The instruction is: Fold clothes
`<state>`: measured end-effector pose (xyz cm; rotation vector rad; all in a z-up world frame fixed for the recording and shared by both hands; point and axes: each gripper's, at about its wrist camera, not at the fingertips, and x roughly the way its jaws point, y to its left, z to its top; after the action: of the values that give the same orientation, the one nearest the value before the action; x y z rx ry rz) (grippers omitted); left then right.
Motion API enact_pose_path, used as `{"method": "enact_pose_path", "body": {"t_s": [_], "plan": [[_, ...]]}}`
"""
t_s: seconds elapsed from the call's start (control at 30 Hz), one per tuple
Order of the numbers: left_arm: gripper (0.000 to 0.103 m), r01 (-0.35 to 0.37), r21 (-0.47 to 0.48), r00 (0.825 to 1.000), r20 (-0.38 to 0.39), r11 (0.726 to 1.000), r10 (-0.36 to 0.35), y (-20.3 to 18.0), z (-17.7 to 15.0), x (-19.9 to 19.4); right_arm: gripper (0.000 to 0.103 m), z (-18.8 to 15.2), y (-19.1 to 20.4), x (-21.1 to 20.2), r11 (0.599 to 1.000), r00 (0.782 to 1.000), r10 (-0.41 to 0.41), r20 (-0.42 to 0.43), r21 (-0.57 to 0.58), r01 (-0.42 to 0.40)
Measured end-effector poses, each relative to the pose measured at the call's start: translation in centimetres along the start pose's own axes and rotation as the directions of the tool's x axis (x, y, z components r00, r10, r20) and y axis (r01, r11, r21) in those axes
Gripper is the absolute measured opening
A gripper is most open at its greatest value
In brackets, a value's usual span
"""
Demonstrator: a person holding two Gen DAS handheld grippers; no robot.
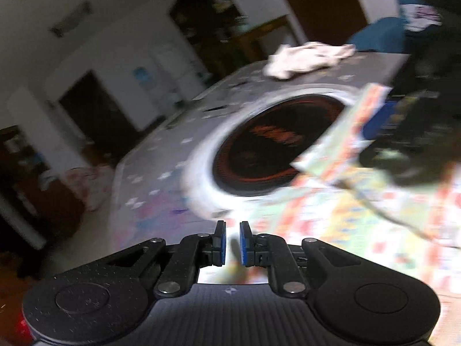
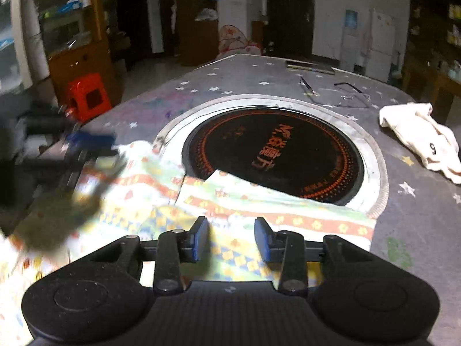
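A colourful patterned garment lies on the grey star-print table, part of it folded over the edge of the round black hotplate. My right gripper is open just above the garment's near part, nothing between its pads. In the left wrist view the garment spreads to the right, one corner lifted near the blurred right gripper. My left gripper hovers at the garment's left edge, jaws nearly closed with a thin gap, holding nothing visible. A cream garment lies crumpled at the table's far right.
The hotplate has a metal rim set in the table. Glasses, a pen and a flat dark object lie at the far side. A red stool stands left of the table.
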<state>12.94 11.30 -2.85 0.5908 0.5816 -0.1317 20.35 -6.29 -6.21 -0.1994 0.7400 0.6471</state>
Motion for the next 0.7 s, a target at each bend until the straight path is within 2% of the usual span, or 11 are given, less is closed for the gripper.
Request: {"method": "enact_pose_path", "body": {"t_s": [0.07, 0.13, 0.23, 0.33, 0.53, 0.7], "plan": [[0.012, 0.058, -0.009, 0.998, -0.009, 0.998, -0.058, -0.7, 0.4, 0.4, 0.037, 0.3, -0.3, 0.6, 0.999, 1.0, -0.004, 0.0, 0.035, 0.004], [0.012, 0.086, -0.012, 0.996, -0.015, 0.996, -0.086, -1.2, 0.8, 1.1, 0.037, 0.3, -0.8, 0.6, 0.997, 1.0, 0.004, -0.005, 0.074, -0.004], [0.012, 0.088, -0.01, 0.996, -0.006, 0.996, -0.088, -1.9, 1.4, 2.1, 0.037, 0.3, -0.9, 0.2, 0.997, 1.0, 0.017, 0.002, 0.075, -0.018], [0.01, 0.119, -0.06, 0.993, 0.009, 0.991, -0.118, -1.8, 2.3, 3.2, 0.037, 0.4, -0.7, 0.2, 0.998, 1.0, 0.024, -0.006, 0.053, -0.024], [0.011, 0.136, -0.133, 0.991, 0.017, 0.982, -0.135, -1.9, 3.3, 4.5, 0.042, 0.8, -0.5, 1.1, 0.999, 1.0, 0.004, -0.004, 0.042, -0.004], [0.014, 0.153, -0.228, 0.988, 0.053, 0.961, -0.145, 0.4, 2.8, 1.7, 0.042, 0.9, 0.5, -0.3, 1.0, 1.0, 0.03, 0.006, 0.008, -0.03]]}}
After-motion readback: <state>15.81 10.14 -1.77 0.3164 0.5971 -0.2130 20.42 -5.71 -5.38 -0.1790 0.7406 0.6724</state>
